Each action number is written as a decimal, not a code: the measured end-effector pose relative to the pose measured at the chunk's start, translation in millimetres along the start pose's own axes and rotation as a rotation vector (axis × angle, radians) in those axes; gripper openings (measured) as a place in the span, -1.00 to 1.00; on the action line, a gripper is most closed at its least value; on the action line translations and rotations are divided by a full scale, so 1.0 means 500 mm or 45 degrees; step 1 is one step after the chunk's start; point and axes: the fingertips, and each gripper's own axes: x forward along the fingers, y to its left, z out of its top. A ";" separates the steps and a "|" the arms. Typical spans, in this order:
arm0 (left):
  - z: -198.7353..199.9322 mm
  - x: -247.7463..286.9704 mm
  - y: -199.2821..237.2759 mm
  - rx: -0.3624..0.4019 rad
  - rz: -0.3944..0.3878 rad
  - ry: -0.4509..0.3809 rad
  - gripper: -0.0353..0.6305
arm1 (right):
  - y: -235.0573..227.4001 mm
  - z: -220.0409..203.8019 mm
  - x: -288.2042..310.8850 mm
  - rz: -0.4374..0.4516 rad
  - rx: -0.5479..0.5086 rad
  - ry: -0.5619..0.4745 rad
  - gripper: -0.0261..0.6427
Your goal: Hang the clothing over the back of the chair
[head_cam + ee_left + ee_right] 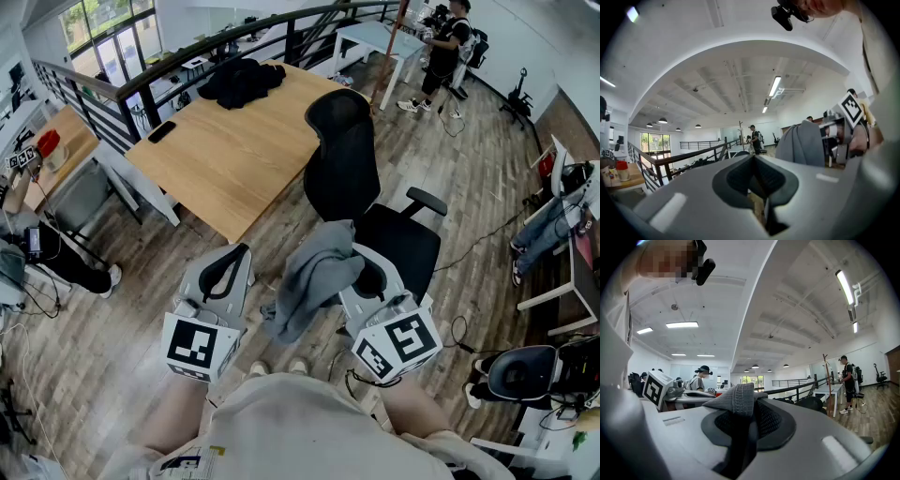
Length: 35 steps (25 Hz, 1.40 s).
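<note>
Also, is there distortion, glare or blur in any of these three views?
Head view: sharp, evenly lit, though the railing curves. Left gripper view: strong fisheye, dark corners, the left gripper blurred up close. Right gripper view: same fisheye, bright ceiling lamps, yet the grey garment looks sharp.

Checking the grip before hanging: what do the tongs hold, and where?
The right tongs pinch the grey garment by its ribbed edge; left tongs are shut, empty.

The grey top (pixel 314 277) is soft cloth with a ribbed knit edge. The chair (pixel 342 159) has a matt black mesh back. The table (pixel 234 155) and floor (pixel 122 309) are smooth wood.
</note>
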 end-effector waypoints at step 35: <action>0.007 0.063 -0.090 0.013 -0.030 0.041 -0.89 | -0.059 0.005 -0.021 0.110 0.075 0.007 -0.73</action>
